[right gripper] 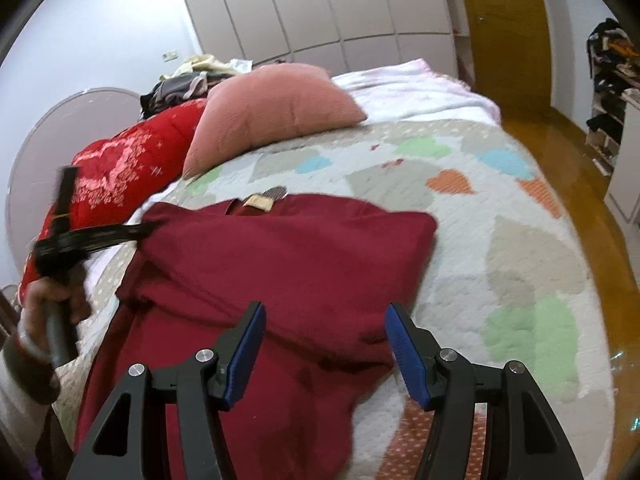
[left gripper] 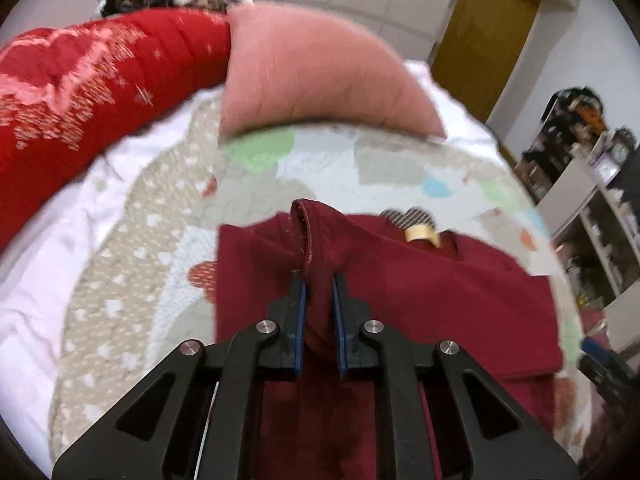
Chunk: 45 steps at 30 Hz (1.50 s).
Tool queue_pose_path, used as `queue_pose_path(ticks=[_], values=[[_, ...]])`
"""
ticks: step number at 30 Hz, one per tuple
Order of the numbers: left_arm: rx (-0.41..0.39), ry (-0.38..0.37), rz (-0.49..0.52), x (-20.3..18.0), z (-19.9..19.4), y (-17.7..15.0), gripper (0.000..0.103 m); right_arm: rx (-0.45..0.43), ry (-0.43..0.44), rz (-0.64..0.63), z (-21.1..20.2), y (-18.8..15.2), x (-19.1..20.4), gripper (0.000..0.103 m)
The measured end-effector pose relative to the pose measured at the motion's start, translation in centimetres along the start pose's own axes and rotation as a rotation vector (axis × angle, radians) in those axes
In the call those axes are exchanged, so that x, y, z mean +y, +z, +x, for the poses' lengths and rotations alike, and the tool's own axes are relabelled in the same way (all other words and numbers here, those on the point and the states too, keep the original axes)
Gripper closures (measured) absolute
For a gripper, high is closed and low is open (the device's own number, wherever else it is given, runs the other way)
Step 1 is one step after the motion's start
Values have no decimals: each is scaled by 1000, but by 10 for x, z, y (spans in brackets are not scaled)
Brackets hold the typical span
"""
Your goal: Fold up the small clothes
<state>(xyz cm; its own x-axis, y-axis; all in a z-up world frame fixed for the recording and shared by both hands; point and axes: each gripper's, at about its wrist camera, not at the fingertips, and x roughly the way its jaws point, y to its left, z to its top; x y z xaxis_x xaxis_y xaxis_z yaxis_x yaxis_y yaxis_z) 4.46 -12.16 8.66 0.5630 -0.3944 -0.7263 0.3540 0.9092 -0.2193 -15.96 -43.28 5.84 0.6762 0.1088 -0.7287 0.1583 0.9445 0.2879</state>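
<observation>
Garment (right gripper: 288,264), dark red, one: lies partly folded on one patterned quilt (right gripper: 520,240), bare quilt to its right. Pillows, two: pink (right gripper: 276,108), red (right gripper: 132,160). My left gripper (left gripper: 319,280) pinches its hemmed edge; my right gripper (right gripper: 324,320) hovers wide open, holding nothing.

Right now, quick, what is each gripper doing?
Left gripper: closed, pinching a hemmed edge of the dark red shirt.
Right gripper: open, holding nothing, above the shirt.
</observation>
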Motion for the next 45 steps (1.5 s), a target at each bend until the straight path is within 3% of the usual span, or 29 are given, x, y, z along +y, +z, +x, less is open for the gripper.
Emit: queue_pose_path(ticks=[3, 7, 12, 14, 15, 18, 21, 22, 24, 27, 29, 31, 34, 36, 38, 42, 43, 45], values=[[12, 1, -35, 13, -10, -15, 92, 14, -23, 8, 3, -1, -3, 43], [95, 37, -27, 16, 16, -37, 92, 78, -69, 32, 25, -4, -5, 43], [86, 14, -30, 7, 18, -36, 92, 87, -150, 106, 50, 7, -21, 44], [78, 7, -4, -1, 16, -33, 92, 93, -134, 105, 59, 10, -26, 78], [74, 0, 5, -2, 14, -31, 92, 90, -147, 80, 62, 12, -26, 88], [63, -7, 21, -5, 15, -30, 91, 50, -179, 27, 54, 14, -21, 90], [134, 41, 25, 1, 36, -41, 89, 59, -214, 30, 57, 11, -25, 90], [145, 27, 13, 6, 39, -46, 88, 81, -217, 54, 64, 9, -30, 90], [126, 7, -4, 13, 31, -48, 85, 88, -201, 107, 67, 6, -40, 88], [115, 19, -4, 21, 11, -49, 79, 74, -218, 180, 45, 9, -46, 73], [102, 41, -6, 28, -1, -52, 79, 33, -237, 182, 25, 10, -41, 72], [105, 59, -22, 34, -7, -59, 79, -7, -171, 151, 9, 9, -25, 72], [128, 51, -72, 42, -14, -73, 79, 42, -86, 41, 20, 1, 5, 72], [140, 38, -90, 44, -22, -83, 79, 127, -155, -8, 44, -10, 12, 72], [149, 10, -108, 48, -36, -96, 78, 165, -153, 39, 52, -18, 3, 73], [167, -25, -121, 50, -62, -124, 56, 114, -169, 56, 12, -20, 17, 69], [169, -41, -131, 50, -68, -130, 51, 105, -158, 40, 4, -22, 21, 60], [182, -70, -145, 50, -75, -142, 49, 98, -112, 5, -19, -35, 35, 51]])
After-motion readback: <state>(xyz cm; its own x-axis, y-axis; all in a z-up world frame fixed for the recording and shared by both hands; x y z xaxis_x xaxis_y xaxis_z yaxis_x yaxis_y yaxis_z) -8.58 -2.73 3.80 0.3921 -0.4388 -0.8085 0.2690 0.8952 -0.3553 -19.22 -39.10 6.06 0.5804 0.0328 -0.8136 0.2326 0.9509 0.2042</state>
